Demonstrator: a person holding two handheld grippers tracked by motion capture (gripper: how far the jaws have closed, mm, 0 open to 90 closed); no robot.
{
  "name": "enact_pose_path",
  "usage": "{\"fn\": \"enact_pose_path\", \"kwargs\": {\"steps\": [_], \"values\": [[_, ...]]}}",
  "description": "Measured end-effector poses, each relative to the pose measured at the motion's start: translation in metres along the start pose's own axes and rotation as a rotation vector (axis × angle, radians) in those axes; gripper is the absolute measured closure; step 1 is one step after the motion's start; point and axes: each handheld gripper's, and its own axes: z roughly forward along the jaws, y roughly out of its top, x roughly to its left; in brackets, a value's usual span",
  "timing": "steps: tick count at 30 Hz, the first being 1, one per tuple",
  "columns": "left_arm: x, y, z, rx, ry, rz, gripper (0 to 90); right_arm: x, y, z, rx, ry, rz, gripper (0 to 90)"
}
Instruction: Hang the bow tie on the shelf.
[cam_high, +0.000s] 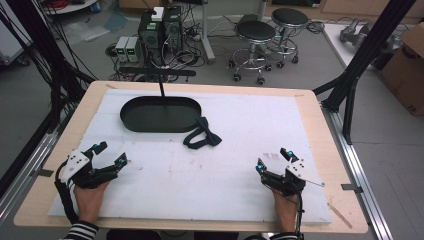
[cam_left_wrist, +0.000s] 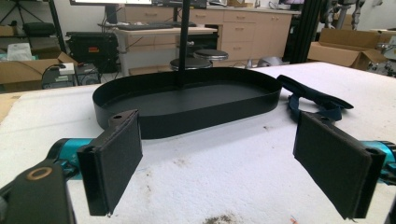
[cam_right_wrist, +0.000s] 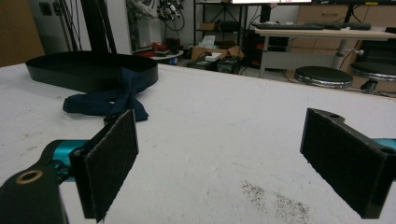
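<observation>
1. The left gripper (cam_high: 111, 154) rests low on the white foam mat (cam_high: 240, 150), its jaws spread wide with nothing between them; its padded fingers (cam_left_wrist: 114, 163) frame bare mat in the left gripper view.
2. The right gripper (cam_high: 273, 159) sits on the mat well apart from the left, jaws equally wide and empty.
3. A black oval tray (cam_high: 160, 114) with a thin upright post lies ahead of the left fingers, well apart from them.
4. A dark navy bow tie (cam_high: 201, 134) lies on the mat just beside the tray's rim, ahead of and between both grippers; in the right gripper view it sits beyond the left-hand finger (cam_right_wrist: 109, 161).
</observation>
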Motion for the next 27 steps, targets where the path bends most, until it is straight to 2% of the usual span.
{"fn": "enact_pose_path", "kwargs": {"steps": [13, 22, 27], "values": [[-0.0002, -0.0003, -0.0006, -0.008, 0.0, 0.0, 15.8, -0.0002, -0.0001, -0.0002, -0.003, 0.001, 0.002, 10.4], [0.0006, -0.0003, -0.0009, -0.008, 0.0, -0.006, 15.8, 0.0019, 0.0, 0.0002, -0.004, 0.001, -0.025, 10.4], [0.001, -0.0003, -0.0007, -0.01, 0.003, -0.01, 15.8, 0.0032, 0.0007, 0.0017, 0.017, 0.004, -0.035, 10.4]]}}
